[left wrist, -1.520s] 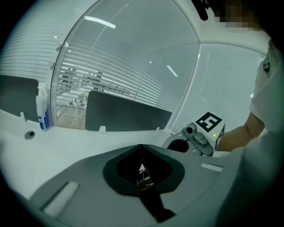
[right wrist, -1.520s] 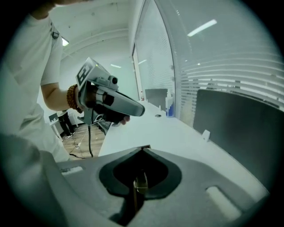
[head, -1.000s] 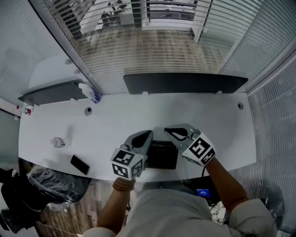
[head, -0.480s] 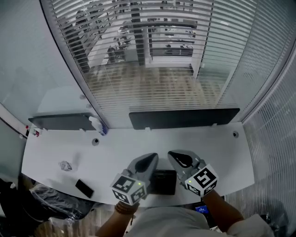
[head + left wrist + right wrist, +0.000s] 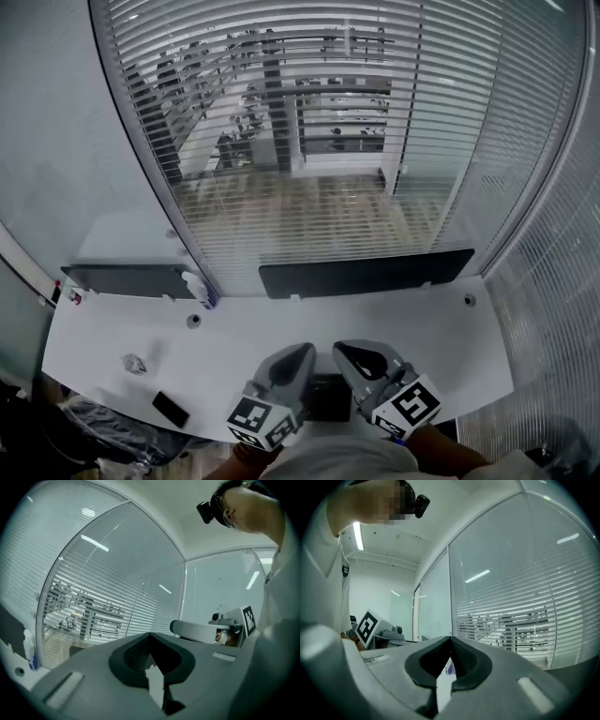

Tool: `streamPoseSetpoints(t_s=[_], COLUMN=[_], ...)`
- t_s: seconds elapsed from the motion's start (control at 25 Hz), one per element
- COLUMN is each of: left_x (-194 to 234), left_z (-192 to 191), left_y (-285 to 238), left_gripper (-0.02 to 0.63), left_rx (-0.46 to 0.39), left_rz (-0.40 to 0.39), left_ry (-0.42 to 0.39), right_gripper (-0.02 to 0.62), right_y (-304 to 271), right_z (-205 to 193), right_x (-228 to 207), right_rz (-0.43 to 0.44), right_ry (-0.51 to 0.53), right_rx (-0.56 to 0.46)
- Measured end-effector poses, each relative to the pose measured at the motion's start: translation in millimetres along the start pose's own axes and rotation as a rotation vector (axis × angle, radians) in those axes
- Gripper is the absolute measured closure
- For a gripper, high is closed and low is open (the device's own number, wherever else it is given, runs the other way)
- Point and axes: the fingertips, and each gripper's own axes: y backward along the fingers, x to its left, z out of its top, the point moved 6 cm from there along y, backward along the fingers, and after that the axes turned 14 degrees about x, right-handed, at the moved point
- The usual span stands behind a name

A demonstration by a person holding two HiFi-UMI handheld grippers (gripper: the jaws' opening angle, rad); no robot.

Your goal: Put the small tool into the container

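Note:
A black open container (image 5: 328, 397) sits at the near edge of the white table (image 5: 281, 333), partly hidden by both grippers. My left gripper (image 5: 302, 353) rests at its left side and my right gripper (image 5: 343, 351) at its right, both tips pointing away from me. In the left gripper view the jaws of the left gripper (image 5: 150, 637) meet at the tip, shut, aimed up at the blinds. The right gripper (image 5: 451, 641) is likewise shut, with nothing pinched at its tip. I cannot make out the small tool in any view.
A black phone (image 5: 171, 409) and a crumpled wrapper (image 5: 135, 364) lie at the table's left. A spray bottle (image 5: 199, 289) stands beside a dark panel (image 5: 127, 279); a second dark panel (image 5: 366, 274) lines the back edge. Window blinds (image 5: 309, 141) rise behind.
The head view has tilted upward, so table and grippers sit lower in the picture and more blinds show. Both grippers stay shut beside the container.

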Motion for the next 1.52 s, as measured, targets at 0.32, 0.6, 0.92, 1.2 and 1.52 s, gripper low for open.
streamPoseSetpoints(t_s=[0.32,0.6,0.92,1.2,1.52], left_x=[-26,-41,-40,-39,-41], left_z=[8,4,-6,-2,-4], left_y=[8,16,18,16,14], left_gripper=[0.603,0.603,0.603,0.603,0.603], left_rx=[-0.049,-0.116,-0.106,-0.103,-0.083], left_rz=[-0.003,-0.003,0.003,0.011,0.013], left_ry=[0.002,-0.025,-0.046,-0.045,-0.021], right_gripper=[0.595,0.595,0.595,0.595,0.595], right_y=[17,26,30,29,29], right_z=[6,1,-3,-2,-5], right_x=[16,27,32,29,28], right_rz=[-0.010,-0.023,-0.040,-0.037,-0.024], right_ry=[-0.074,-0.080,-0.055,-0.061,-0.069], right_rx=[-0.063,-0.069,-0.086,-0.079,-0.070])
